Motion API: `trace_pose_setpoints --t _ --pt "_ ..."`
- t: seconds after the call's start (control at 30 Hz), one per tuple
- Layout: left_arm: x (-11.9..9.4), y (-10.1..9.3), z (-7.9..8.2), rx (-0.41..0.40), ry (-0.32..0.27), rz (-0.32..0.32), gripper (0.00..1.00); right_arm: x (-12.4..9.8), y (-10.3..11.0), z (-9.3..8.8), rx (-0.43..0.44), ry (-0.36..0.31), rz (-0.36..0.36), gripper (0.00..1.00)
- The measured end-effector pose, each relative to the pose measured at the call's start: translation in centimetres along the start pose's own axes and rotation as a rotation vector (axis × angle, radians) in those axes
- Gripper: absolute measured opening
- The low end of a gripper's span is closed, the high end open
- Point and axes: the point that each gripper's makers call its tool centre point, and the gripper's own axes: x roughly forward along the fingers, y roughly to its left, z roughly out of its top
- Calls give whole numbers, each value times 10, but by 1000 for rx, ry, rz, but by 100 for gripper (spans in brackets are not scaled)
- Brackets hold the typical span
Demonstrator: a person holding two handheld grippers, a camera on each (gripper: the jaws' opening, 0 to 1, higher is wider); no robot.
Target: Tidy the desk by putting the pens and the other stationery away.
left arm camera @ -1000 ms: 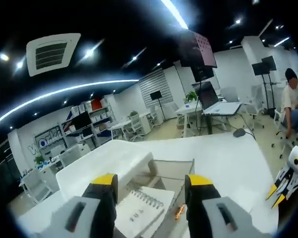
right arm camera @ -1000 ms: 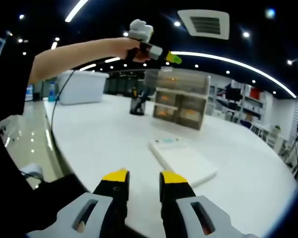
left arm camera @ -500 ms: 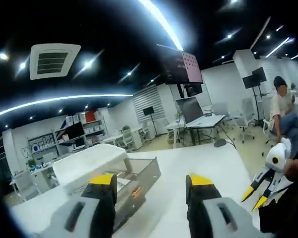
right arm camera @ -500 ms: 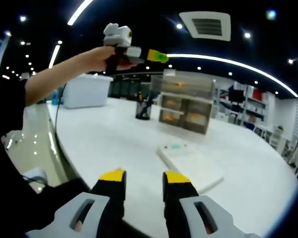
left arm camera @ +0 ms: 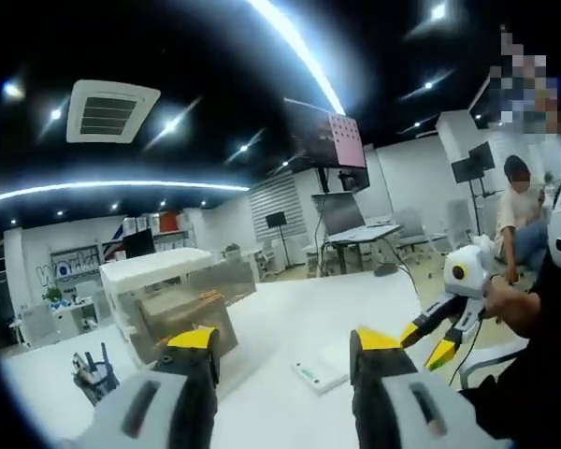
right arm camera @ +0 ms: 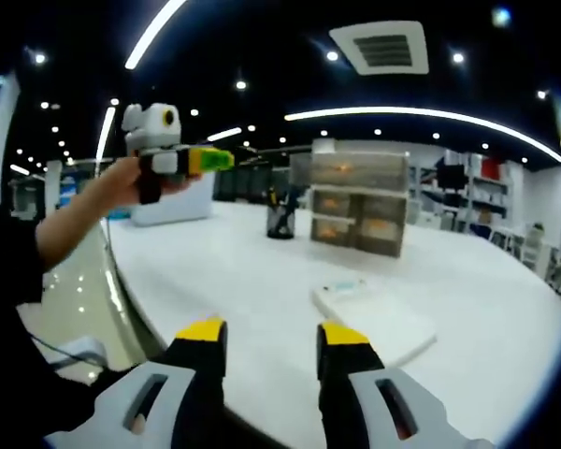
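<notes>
My left gripper (left arm camera: 285,348) is open with nothing between its yellow-tipped jaws; the right gripper view shows it as the left gripper (right arm camera: 179,159), held up by a hand at the left. Ahead of it on the white desk (left arm camera: 290,309) stand a clear drawer organiser (left arm camera: 173,301), a black pen holder (left arm camera: 93,372) and a flat white notebook (left arm camera: 318,372). My right gripper (right arm camera: 272,337) is open and empty, low over the desk's near edge. Beyond it lie the notebook (right arm camera: 374,313), the pen holder (right arm camera: 280,222) and the organiser (right arm camera: 360,206). A hand holds the right gripper (left arm camera: 428,341) at the right of the left gripper view.
A white box (right arm camera: 173,201) stands at the far left of the desk. Further desks, chairs, shelves and a seated person (left arm camera: 519,210) are in the open office behind. The desk's curved edge (right arm camera: 136,299) runs along the left, with floor below.
The left gripper has drawn back and down from the organiser, which is now farther off. In the right gripper view it has shifted left and lower. The right gripper has hardly moved.
</notes>
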Motion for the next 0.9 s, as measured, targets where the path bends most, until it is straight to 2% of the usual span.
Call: trace_pose_setpoints --t 0.13,0.27,0.5,0.6,0.8,0.9 --pt "-27 -5 -26 -19 23 43 56 0 2 2 9 -11 11 37" --pt "-50 -12 -43 -57 45 52 57 1 3 3 12 -16 21 39" --pt "-84 -18 -57 -78 49 112 58 0 7 5 27 -32 38 41" --pt "-98 -24 -67 -61 78 139 59 -1 7 7 27 -40 41 42" --pt "-115 -37 -78 -78 88 148 62 -4 10 10 63 -63 75 43" --pt "-124 -38 -78 -109 56 186 62 -4 11 10 75 -72 83 43"
